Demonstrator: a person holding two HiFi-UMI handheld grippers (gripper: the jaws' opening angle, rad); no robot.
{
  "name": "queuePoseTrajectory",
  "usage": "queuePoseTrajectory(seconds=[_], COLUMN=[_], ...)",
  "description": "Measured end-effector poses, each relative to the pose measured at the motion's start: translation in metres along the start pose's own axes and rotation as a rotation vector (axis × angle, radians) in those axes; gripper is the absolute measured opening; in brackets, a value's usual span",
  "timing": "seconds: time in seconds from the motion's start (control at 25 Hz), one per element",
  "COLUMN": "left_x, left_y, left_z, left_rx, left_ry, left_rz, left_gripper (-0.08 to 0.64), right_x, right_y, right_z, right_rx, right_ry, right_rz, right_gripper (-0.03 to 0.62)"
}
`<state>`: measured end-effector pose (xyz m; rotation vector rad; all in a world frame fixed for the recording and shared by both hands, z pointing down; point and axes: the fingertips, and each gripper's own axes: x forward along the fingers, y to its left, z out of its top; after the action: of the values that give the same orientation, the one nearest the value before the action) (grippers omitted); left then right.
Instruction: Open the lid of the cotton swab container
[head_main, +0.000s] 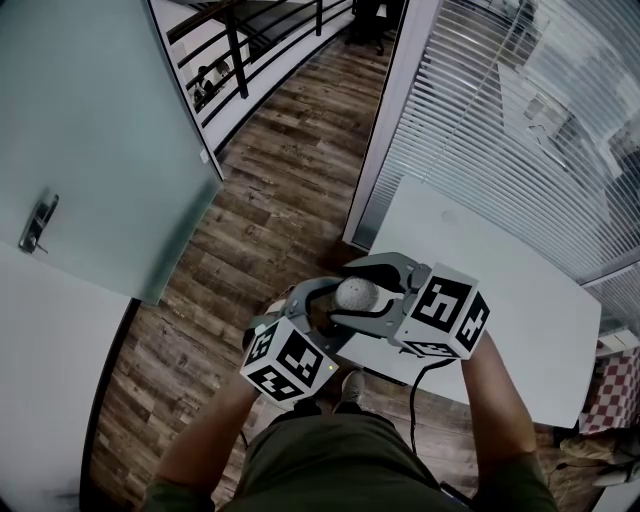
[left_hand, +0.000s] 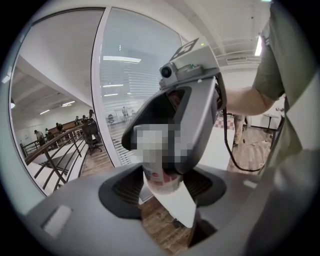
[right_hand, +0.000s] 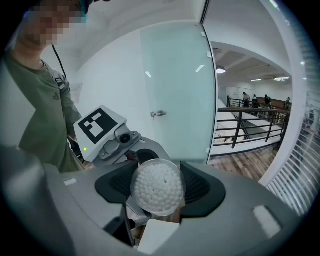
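Now, container: held in mid-air in front of the person, over the wooden floor and just beside the white bench, resting on nothing.
Lid: clear and round, with swab heads packed behind it. It looks still seated, though no view shows the seam.
Right claw: clamped on the lid end, one jaw on either side of the rim.
Left claw: clamped on the lower body with its red print, facing the right claw.
Step in hand: parting the lid from the body.
How to do it well: hold the left claw steady as the anchor and draw or twist the right one straight along the container's axis — tilting could spill swabs. Squeeze lightly, since the thin plastic probably flexes.
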<state>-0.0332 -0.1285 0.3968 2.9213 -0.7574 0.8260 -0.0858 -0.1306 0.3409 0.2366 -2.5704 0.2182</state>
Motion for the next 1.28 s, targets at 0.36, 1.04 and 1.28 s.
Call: queuePoseTrajectory(seconds=[0.36, 1.04, 1.28], left_x=[0.000, 0.000, -0.004], left_y=[-0.006, -0.010, -0.010], left_z=[0.012, 0.048, 0.054], left_rx=[-0.018, -0.032, -0.024], left_ry=[-0.029, -0.090, -0.139], left_rz=[-0.009, -0.002, -0.001], left_gripper=[0.255, 0.250, 0.250], right_x=[-0.017, -0.076, -0.085], right_y=[-0.001, -0.010, -0.012], right_z=[0.010, 0.044, 0.050], right_rx=[0.044, 0.111, 0.137], right_ry=[-0.136, -0.497, -0.580], right_rz=[0.003, -0.033, -0.053], right_gripper=[0.275, 0.275, 0.276])
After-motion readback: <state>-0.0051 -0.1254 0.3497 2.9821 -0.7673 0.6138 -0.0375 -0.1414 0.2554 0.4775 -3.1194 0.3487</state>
